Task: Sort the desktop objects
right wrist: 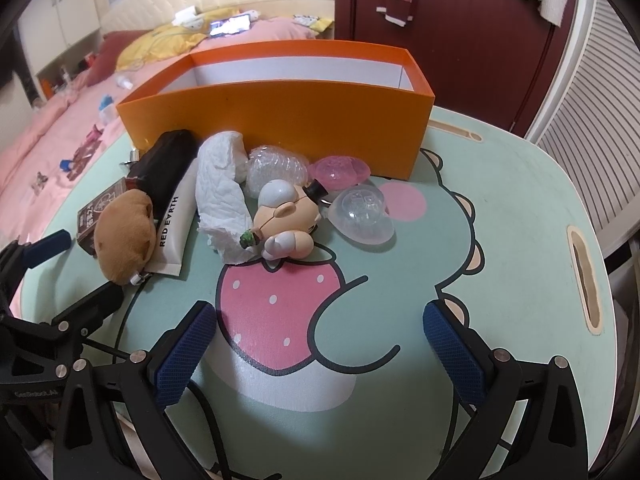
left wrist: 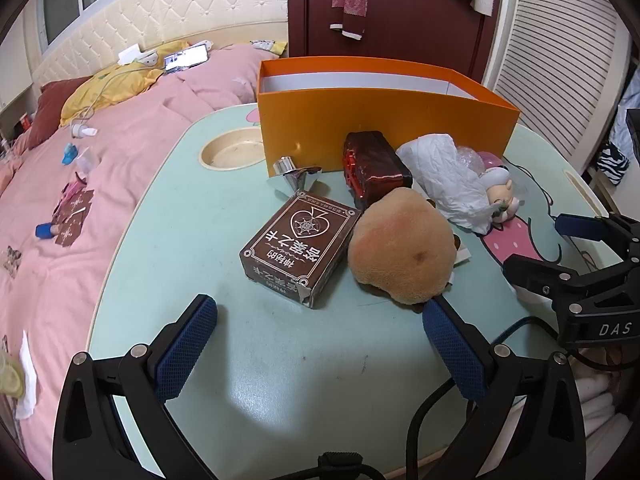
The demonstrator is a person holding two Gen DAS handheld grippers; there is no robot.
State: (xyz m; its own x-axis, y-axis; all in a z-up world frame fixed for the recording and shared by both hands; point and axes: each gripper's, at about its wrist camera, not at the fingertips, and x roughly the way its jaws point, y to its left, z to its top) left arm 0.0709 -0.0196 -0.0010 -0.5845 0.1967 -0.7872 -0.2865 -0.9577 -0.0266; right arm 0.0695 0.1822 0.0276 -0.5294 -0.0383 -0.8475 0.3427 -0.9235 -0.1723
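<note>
Left gripper (left wrist: 320, 336) spread wide at the bottom of the left wrist view, holding nothing, low over the mint-green table (left wrist: 192, 216). Just ahead, centre frame: brown card box (left wrist: 296, 244) lying flat, touching the tan plush toy (left wrist: 404, 248) on its right. Behind those, a dark red wrapped box (left wrist: 376, 164) and a small silver funnel-shaped piece (left wrist: 294, 172), both close against the orange box (left wrist: 384, 120) in the upper middle, open-topped with a white inside.

Right gripper (right wrist: 320, 336) likewise wide and empty at the bottom of the right wrist view, above the printed strawberry (right wrist: 276, 312). Mid-frame cluster: crumpled white tissue (right wrist: 220, 200), doll figure (right wrist: 288, 220) lying on its side against it, white tube (right wrist: 172, 228) under the plush's edge, bubble wrap (right wrist: 276, 172), pink plastic shell (right wrist: 340, 170) and clear plastic shell (right wrist: 360, 216) further right. Pink bed (left wrist: 100, 152) at left.
</note>
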